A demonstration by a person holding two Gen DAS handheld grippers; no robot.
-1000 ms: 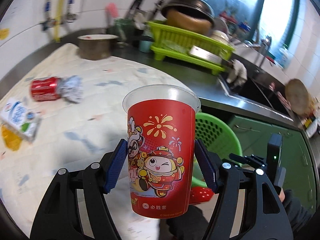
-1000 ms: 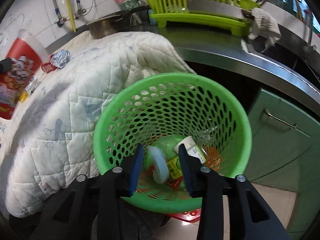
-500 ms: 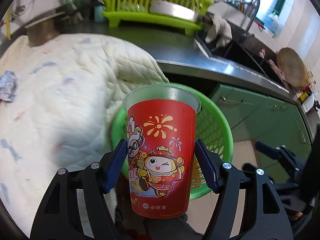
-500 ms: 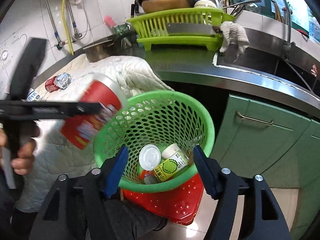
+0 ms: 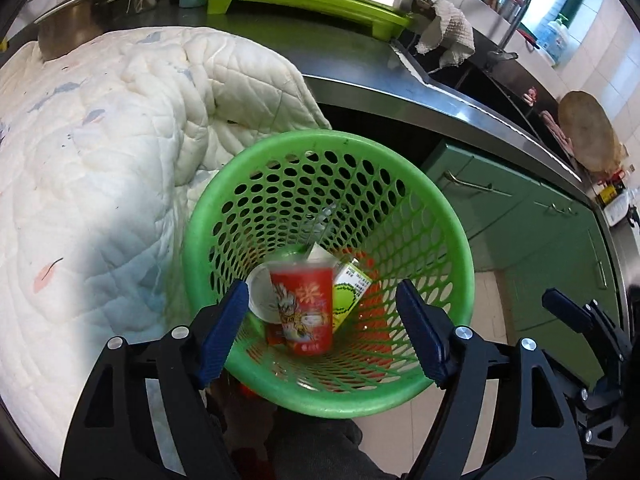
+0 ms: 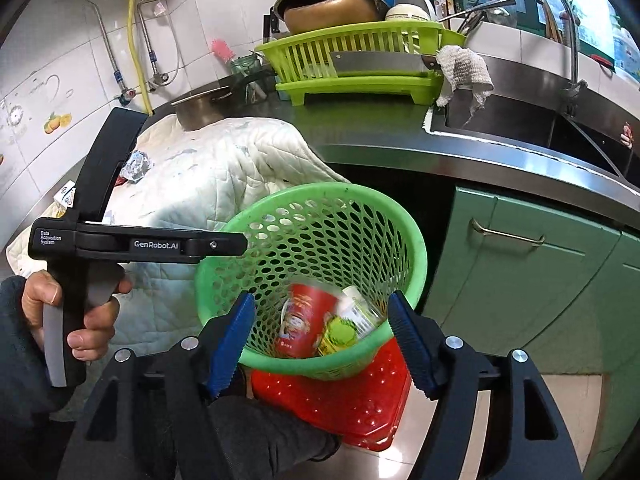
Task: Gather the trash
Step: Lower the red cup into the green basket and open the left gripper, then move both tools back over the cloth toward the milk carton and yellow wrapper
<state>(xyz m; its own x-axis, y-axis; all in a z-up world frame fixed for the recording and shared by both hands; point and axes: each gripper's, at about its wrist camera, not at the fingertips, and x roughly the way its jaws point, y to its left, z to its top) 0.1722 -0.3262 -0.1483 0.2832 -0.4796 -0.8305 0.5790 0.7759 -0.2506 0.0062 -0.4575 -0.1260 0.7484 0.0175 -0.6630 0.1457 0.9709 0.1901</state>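
Fingers of the left gripper (image 5: 320, 334) have just been opening and are standing wide over the green basket (image 5: 452, 248), nothing between them; the glossy red paper cup (image 5: 306, 308) is dropping, blurred, among a round lid and a yellow-labelled bottle. Right gripper (image 6: 322, 344) fingers are likewise spread and empty. Perforated plastic walls are flaring upward. Next, probably, reaching left for crumpled foil (image 6: 136, 166) on the quilted white cloth (image 6: 224, 168) covering the bench.
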